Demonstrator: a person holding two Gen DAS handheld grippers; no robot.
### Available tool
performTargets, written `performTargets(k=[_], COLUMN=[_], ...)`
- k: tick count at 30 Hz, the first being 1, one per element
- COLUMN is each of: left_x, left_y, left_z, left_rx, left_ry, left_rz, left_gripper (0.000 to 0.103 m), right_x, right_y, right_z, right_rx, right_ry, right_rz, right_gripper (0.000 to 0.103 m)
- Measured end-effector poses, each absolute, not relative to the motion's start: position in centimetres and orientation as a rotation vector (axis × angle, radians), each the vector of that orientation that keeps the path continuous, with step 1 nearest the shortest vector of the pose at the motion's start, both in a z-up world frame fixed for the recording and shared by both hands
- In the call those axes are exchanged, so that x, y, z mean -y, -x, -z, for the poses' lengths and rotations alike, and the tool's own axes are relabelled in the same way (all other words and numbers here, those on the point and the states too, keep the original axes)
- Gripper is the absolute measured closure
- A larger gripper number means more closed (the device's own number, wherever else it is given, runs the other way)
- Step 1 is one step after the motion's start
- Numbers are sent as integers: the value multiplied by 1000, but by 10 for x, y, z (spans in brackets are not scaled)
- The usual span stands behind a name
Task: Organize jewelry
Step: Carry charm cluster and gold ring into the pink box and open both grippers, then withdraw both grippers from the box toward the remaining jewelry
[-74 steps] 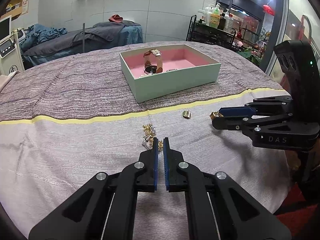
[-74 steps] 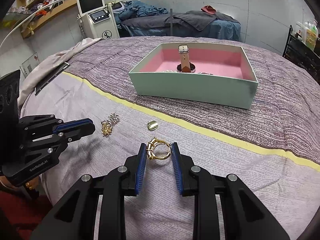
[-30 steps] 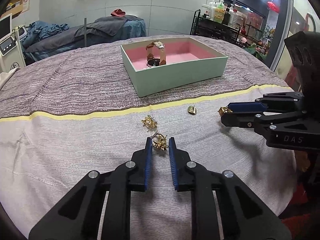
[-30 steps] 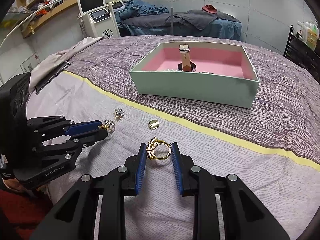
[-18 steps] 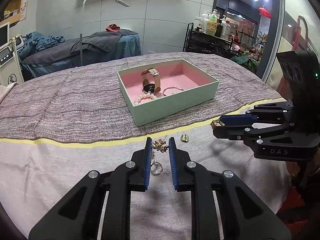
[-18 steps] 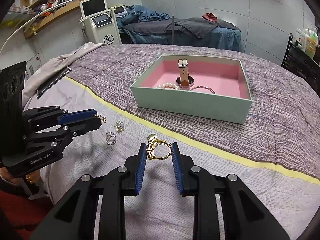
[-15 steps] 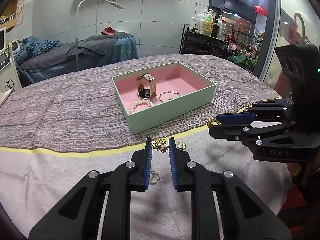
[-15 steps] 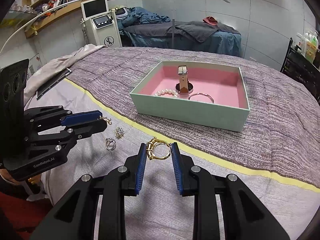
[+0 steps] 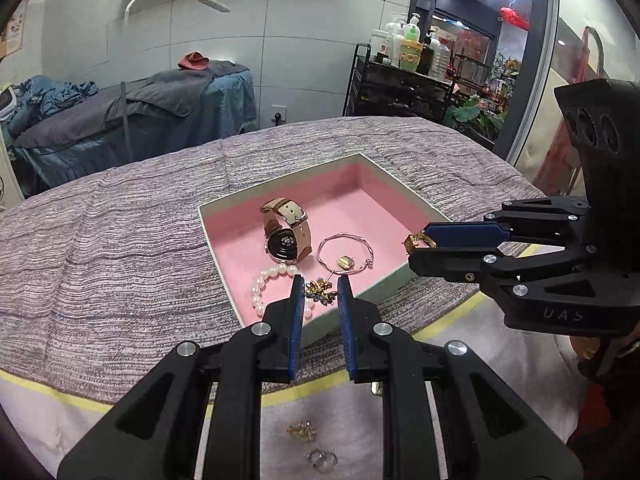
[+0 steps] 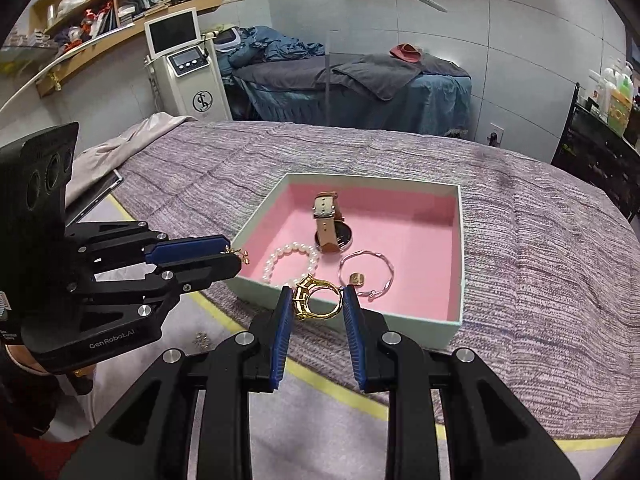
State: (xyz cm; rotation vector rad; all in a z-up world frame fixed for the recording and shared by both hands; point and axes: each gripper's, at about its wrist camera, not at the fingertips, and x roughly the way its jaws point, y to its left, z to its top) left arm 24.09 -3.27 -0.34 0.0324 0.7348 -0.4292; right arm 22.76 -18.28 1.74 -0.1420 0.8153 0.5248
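The mint box (image 10: 448,330) with its pink lining is set on the striped bedcover (image 9: 100,248), and everything else is placed relative to it. Inside it a watch (image 9: 286,234), a pearl bracelet (image 10: 290,260) and a thin silver bangle (image 9: 346,254) have been laid. Just over the box's near wall, a gold ring (image 10: 318,298) is pinched in the right gripper (image 10: 316,300), and a small gold earring (image 9: 320,292) is clamped in the narrowly closed left gripper (image 9: 318,294); both appear to be carried there for release onto the lining. Outside the box, on the near side, a gold piece (image 9: 302,431) and a silver ring (image 9: 322,459) lie unsorted.
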Motion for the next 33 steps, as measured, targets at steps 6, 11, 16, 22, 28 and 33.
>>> performTargets(k=[6,11,16,22,28,33], left_x=[45,53,59,58,56,50], left_y=[-279,-296,-302,-301,-288,-266], left_z=[25,34,39,43,37,20], left_rx=[-846,-874,-883,-874,-823,-742], left_ry=[-62,-70,-93,-110,-144,-144], left_rz=[459,443,436,412,371,352], left_gripper=[86,86,86,86,57,33], right_x=[180,183,172,169,172,185], right_y=[-270,-298,-307,-309,-304,-293], right_z=[-5,9,17,22,15,-3], right_rx=[-875,-937,-959,-944,-895,-820], right_ry=[155,117,150,181,192,165], right_rz=[-480,-454,-447,-426,-408,-380], right_gripper=[78,78,78,77,55,36])
